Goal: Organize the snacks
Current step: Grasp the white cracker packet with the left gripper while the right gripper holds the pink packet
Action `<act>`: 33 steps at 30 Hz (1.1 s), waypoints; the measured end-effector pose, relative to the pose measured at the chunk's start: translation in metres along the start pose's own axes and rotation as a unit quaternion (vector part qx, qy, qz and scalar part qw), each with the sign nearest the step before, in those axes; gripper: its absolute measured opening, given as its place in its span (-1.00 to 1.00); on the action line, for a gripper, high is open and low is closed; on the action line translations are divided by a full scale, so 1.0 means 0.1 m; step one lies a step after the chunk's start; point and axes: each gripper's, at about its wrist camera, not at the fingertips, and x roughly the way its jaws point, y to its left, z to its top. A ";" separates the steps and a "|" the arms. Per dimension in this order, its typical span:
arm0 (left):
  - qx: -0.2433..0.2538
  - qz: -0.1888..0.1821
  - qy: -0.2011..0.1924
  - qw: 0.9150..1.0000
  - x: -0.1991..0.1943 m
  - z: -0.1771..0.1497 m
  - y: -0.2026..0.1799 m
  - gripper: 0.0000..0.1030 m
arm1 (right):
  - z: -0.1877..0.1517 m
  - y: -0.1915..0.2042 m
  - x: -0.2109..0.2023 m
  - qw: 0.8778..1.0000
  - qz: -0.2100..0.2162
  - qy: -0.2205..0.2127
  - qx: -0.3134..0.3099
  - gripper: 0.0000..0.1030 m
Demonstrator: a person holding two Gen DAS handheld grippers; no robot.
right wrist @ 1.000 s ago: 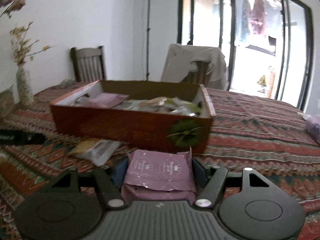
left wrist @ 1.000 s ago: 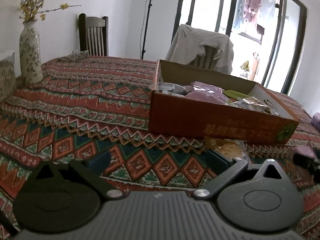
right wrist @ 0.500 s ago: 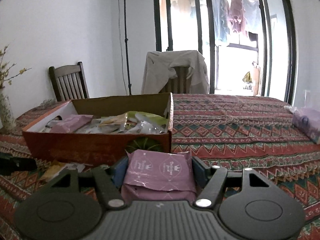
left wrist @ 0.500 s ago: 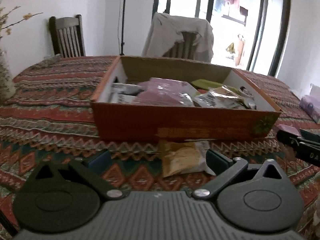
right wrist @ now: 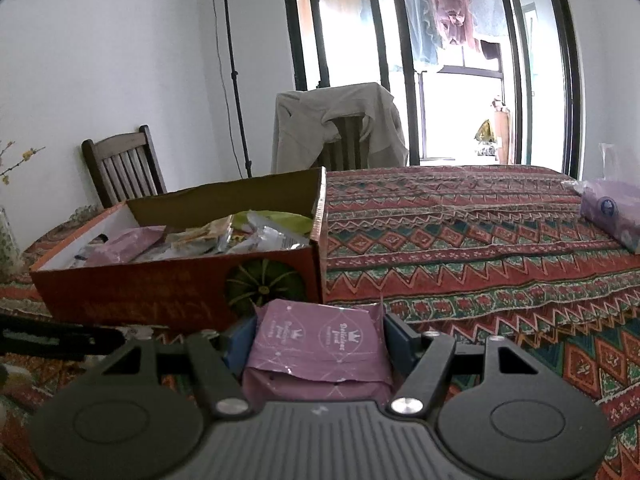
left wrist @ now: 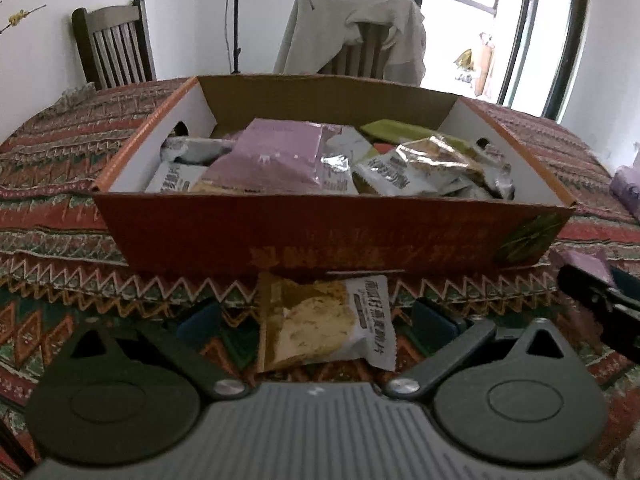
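Note:
An orange cardboard box [left wrist: 320, 236] stands on the patterned tablecloth, filled with several snack packets, a purple one [left wrist: 272, 156] on top. In front of its near wall lies a yellow and white snack packet [left wrist: 312, 332]. My left gripper [left wrist: 316, 314] is open around it, and the blue pads [left wrist: 200, 320] stand apart from its edges. My right gripper [right wrist: 318, 332] is shut on a purple snack packet [right wrist: 320, 344], just before the box's [right wrist: 160, 288] right corner. The left wrist view shows that gripper [left wrist: 592, 296] at its right edge.
A purple tissue pack [right wrist: 612, 208] lies at the table's right edge. Two chairs stand behind the table, a bare wooden one [left wrist: 116, 44] and one draped with a grey garment [left wrist: 352, 32]. A vase [right wrist: 6, 240] shows at the far left. Bare tablecloth [right wrist: 460, 240] stretches right of the box.
My left gripper has swung right along the box front, so the yellow packet now lies between its fingers. The right gripper shifted right and rolled, still holding the purple packet.

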 end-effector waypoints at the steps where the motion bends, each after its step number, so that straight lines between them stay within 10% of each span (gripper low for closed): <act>1: -0.001 0.003 0.002 1.000 0.03 0.00 -0.01 1.00 | 0.00 0.00 0.00 1.000 -0.001 0.000 0.000 0.31; 12: 0.006 0.041 0.003 0.999 0.14 -0.05 -0.06 0.98 | -0.01 0.01 0.00 1.000 0.002 0.000 -0.002 0.31; 20: 0.020 0.030 -0.017 0.999 0.05 -0.07 -0.10 0.23 | -0.01 0.01 -0.02 1.000 0.009 -0.004 -0.001 0.32; 33: 0.032 0.027 -0.055 0.998 -0.24 -0.11 -0.06 0.10 | -0.02 0.02 -0.07 1.000 0.021 -0.019 -0.001 0.32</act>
